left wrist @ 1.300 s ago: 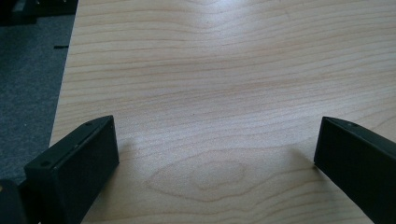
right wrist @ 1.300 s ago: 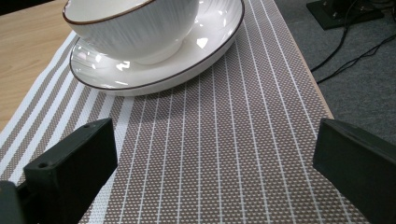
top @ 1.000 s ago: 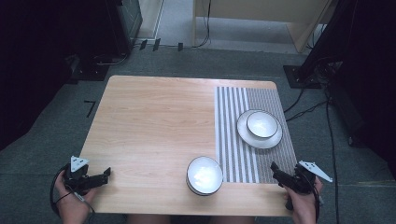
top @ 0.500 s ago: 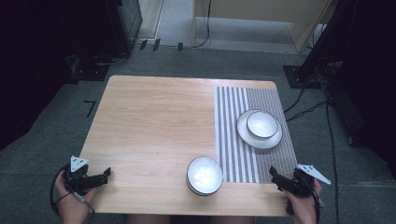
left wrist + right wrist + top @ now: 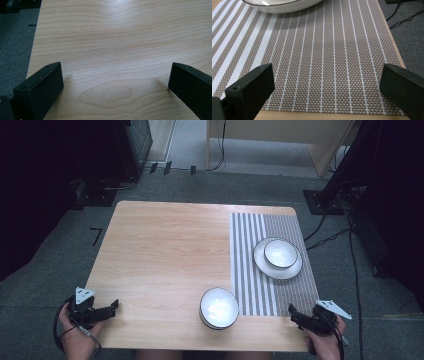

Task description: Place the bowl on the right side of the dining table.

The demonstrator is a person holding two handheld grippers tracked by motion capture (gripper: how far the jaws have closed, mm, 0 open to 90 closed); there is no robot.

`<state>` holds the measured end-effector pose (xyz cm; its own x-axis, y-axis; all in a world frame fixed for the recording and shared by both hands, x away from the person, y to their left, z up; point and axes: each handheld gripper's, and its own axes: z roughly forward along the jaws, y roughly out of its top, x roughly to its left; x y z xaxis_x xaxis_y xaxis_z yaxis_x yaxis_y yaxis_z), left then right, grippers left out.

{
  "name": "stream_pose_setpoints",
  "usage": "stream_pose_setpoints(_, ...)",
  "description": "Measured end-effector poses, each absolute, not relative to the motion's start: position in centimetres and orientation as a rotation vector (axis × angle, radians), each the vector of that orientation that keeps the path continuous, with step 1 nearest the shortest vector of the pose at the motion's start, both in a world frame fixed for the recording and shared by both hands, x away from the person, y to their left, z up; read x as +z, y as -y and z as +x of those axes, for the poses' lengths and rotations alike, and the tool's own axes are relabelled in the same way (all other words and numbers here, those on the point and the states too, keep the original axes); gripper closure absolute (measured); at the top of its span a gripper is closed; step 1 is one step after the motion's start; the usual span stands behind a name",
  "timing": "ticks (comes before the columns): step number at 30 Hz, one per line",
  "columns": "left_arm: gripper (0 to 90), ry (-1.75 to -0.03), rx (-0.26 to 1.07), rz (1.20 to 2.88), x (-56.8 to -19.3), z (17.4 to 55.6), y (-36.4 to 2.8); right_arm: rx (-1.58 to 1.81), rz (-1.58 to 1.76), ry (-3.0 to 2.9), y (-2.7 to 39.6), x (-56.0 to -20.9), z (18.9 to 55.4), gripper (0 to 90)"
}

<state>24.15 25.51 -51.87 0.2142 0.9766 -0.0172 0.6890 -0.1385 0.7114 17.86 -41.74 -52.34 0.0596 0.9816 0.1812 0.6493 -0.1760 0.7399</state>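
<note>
I hold my left gripper (image 5: 102, 310) and right gripper (image 5: 300, 316), jaws apart and empty, at the bench's (image 5: 165, 250) near corners, ready for the bowls (image 5: 218, 307).

Bowl (image 5: 219, 307) beside striped mat (image 5: 272, 265); smaller bowl (image 5: 280, 253) on plate (image 5: 264, 265)

Wooden table (image 5: 165, 255) on grey carpet (image 5: 50, 275), black cables (image 5: 325, 232) off its right edge, stand base (image 5: 322, 202) near its far-right corner.

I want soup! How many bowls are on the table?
2. One bowl sits on the bare wood near the front edge; the other bowl sits on a plate on the striped mat.
</note>
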Motion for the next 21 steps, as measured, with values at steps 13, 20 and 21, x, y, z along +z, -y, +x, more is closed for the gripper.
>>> stream_pose_setpoints(13,0.0,-1.538,0.624,1.898,-51.87,24.15,-25.5,0.872,1.829,-1.665,41.72,-52.61,17.35,0.0)
stream_pose_setpoints(20,0.0,-1.537,0.624,1.899,-51.87,24.15,-25.5,0.786,1.788,-1.702,41.18,-52.77,17.39,0.0)
stream_pose_setpoints(21,0.0,-1.538,0.624,1.899,-51.87,24.15,-25.5,0.771,1.776,-1.708,41.07,-52.82,17.43,0.0)
